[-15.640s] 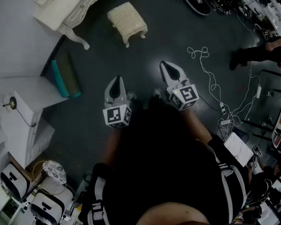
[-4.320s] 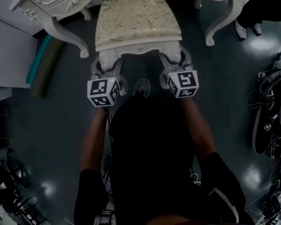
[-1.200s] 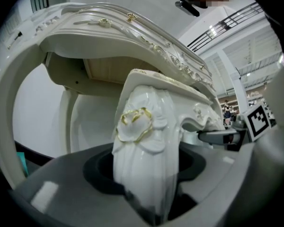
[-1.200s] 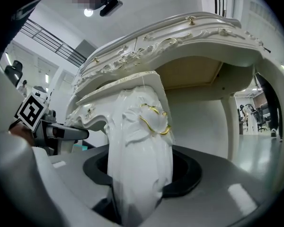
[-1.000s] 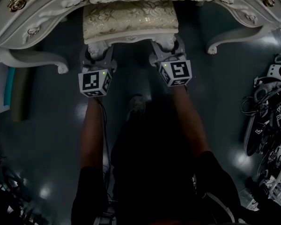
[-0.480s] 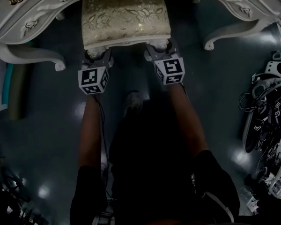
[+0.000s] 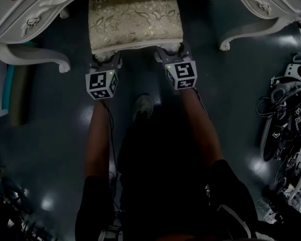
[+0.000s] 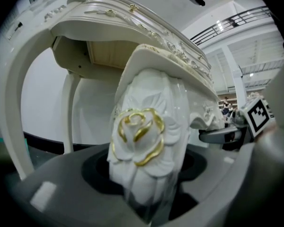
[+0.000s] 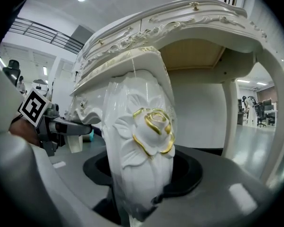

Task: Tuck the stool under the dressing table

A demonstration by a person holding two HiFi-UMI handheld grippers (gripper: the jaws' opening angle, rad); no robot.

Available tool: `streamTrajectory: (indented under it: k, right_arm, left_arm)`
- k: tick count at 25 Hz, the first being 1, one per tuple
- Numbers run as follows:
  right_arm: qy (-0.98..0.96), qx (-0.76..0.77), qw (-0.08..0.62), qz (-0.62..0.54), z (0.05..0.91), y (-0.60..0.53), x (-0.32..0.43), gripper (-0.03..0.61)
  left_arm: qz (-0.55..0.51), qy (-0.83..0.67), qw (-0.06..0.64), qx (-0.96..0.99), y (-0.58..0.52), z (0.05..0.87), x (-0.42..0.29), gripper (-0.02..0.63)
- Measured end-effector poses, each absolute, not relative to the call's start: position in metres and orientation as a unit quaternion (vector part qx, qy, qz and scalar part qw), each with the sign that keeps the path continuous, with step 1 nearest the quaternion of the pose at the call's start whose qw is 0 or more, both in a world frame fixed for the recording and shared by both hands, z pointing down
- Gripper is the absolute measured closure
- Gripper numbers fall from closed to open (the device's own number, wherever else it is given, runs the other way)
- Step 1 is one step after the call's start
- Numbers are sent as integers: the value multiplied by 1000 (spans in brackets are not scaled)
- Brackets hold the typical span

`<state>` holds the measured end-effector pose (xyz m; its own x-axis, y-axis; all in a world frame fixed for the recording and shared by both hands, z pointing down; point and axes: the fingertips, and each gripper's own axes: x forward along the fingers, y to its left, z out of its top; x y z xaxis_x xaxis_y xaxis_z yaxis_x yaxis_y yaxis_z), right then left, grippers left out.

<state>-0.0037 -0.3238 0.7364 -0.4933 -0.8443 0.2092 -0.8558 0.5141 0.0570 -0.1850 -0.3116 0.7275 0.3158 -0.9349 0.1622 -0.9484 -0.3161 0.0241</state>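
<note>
Grey jaws of the left gripper (image 7: 106, 61) and right gripper (image 7: 169, 51) are each clamping a near leg (image 8: 149, 141) of the stool (image 7: 135, 19). Its glossy carved wood is looking stiff, slippery and fairly heavy, so holding both legs is seeming right. White with gold roses and a brocade seat, it is sitting at twelve o'clock, far edge under the table (image 7: 30, 14).

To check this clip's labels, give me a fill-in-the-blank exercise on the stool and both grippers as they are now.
1. The stool stands partly ____ the dressing table.
2. The left gripper and the right gripper each have a front stool ____ between their jaws.
3. Each of those carved legs bears a ____ rose.
4. On the floor between the person's forearms shows one ____.
Missing words: under; leg; gold; shoe.
</note>
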Motion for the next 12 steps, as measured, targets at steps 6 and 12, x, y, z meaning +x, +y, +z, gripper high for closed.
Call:
streamTrajectory:
  k: [6,12]
  right_arm:
    - [-862,493,113,32,742,-322,-5,333]
    - [-860,494,128,28,744,-321,-4,328]
  left_arm:
    - [73,-585,67,805,-309,733,-187,328]
    - [82,-593,74,798,-307,736,-188,328]
